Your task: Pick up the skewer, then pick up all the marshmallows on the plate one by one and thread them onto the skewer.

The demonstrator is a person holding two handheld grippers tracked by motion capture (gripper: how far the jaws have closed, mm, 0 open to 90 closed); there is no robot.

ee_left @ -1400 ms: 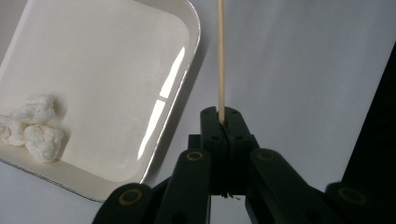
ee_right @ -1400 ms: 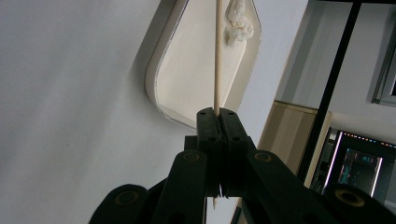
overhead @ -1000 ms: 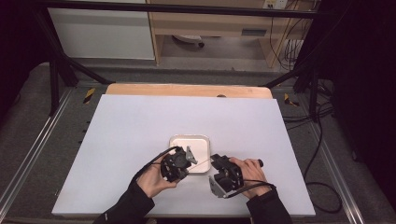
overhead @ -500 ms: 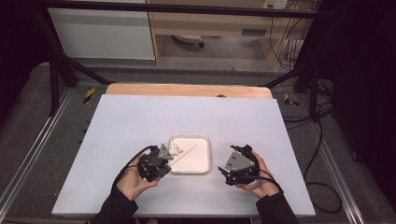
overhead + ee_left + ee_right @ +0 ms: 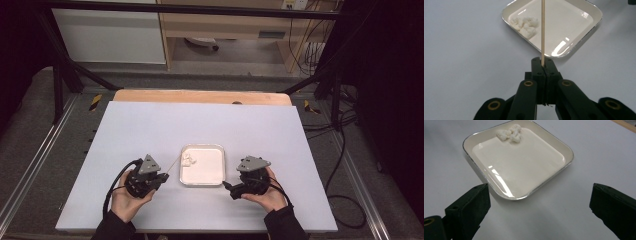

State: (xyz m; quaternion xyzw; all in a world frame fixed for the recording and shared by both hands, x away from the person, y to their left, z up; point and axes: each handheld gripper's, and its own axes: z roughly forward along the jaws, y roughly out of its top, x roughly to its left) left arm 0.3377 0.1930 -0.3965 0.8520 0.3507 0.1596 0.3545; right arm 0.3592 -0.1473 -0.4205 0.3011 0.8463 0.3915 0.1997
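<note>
Figure: skewer and food tray, 3 views at 1 moment. The left gripper (image 5: 159, 176) is clamped on the base of a thin wooden skewer (image 5: 542, 30), whose shaft runs out from the closed jaws over the near corner of the square white tray (image 5: 218, 176). 1 cluster of white food pieces (image 5: 189, 160) lies in the tray's far left corner. The right gripper (image 5: 537, 202) has just been opening; its jaws now stand wide with nothing between them, just beside the tray's right edge. Tray and both hands rest low on the pale tabletop (image 5: 150, 125).

Risks, as judged: the skewer is gripped at its very end, so a small wrist roll could swing the tip wide of the pieces, or side pressure could snap or slip the shaft. With the right gripper free, a push from the skewer could slide the tray.

View comparison: the left gripper view shows the jaws meeting on the skewer; the high view shows how both grippers flank the tray; the right gripper view shows its empty gap and the tray's glossy, otherwise bare floor.
</note>
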